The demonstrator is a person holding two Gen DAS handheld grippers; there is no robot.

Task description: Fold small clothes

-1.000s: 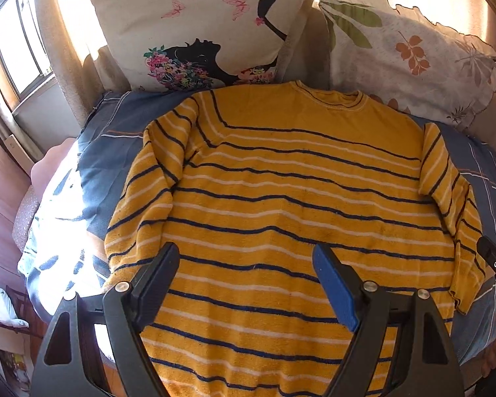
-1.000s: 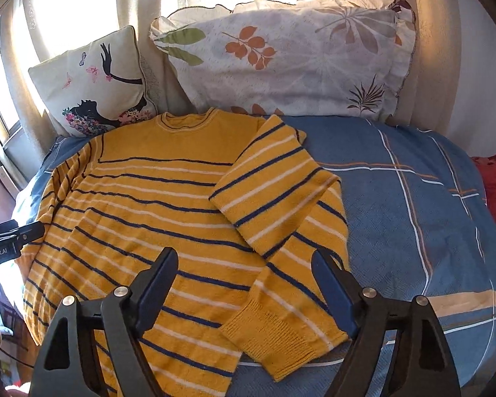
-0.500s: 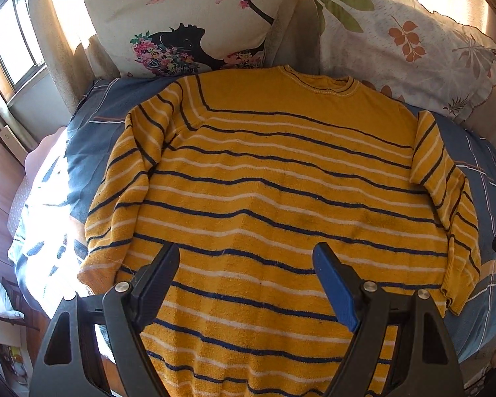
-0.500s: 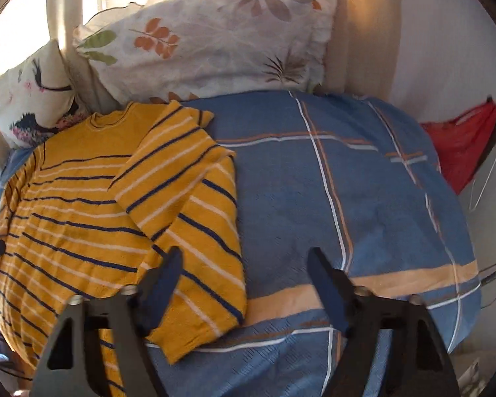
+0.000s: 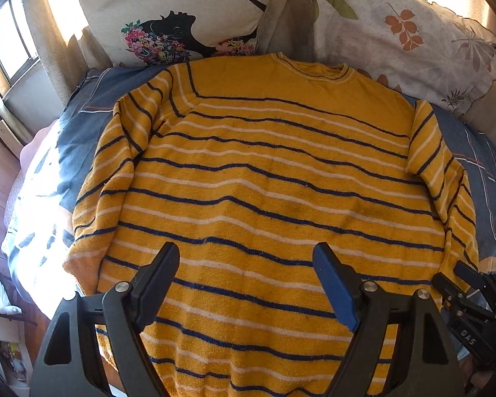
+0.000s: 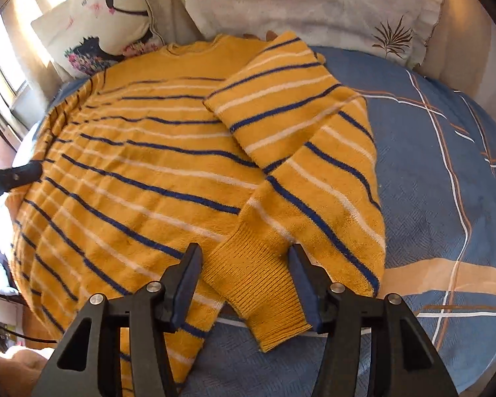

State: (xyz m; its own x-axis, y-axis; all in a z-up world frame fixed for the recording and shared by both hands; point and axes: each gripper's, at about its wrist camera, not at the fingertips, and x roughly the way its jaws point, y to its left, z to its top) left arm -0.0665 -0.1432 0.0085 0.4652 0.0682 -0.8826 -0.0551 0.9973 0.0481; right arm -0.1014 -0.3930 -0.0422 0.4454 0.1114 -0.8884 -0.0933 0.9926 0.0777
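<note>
A yellow sweater (image 5: 264, 178) with navy and white stripes lies flat on a blue bed, collar toward the pillows. It also shows in the right wrist view (image 6: 142, 172). My left gripper (image 5: 244, 284) is open and empty above the sweater's lower body. My right gripper (image 6: 244, 281) is partly open, with its jaws on either side of the ribbed cuff (image 6: 258, 284) of the right sleeve (image 6: 314, 152), which lies bent at the sweater's right edge. The right gripper also shows at the lower right of the left wrist view (image 5: 463, 294).
A blue plaid bedsheet (image 6: 446, 182) covers the bed. A pillow with a black silhouette print (image 5: 182, 13) and a leaf-print pillow (image 5: 400, 29) lean at the head. A window (image 5: 6, 43) and the bed's left edge (image 5: 23, 218) are at the left.
My right gripper swung back left and came down around the sleeve cuff, jaws narrower than before. My left gripper moved forward a little over the sweater and stayed open.
</note>
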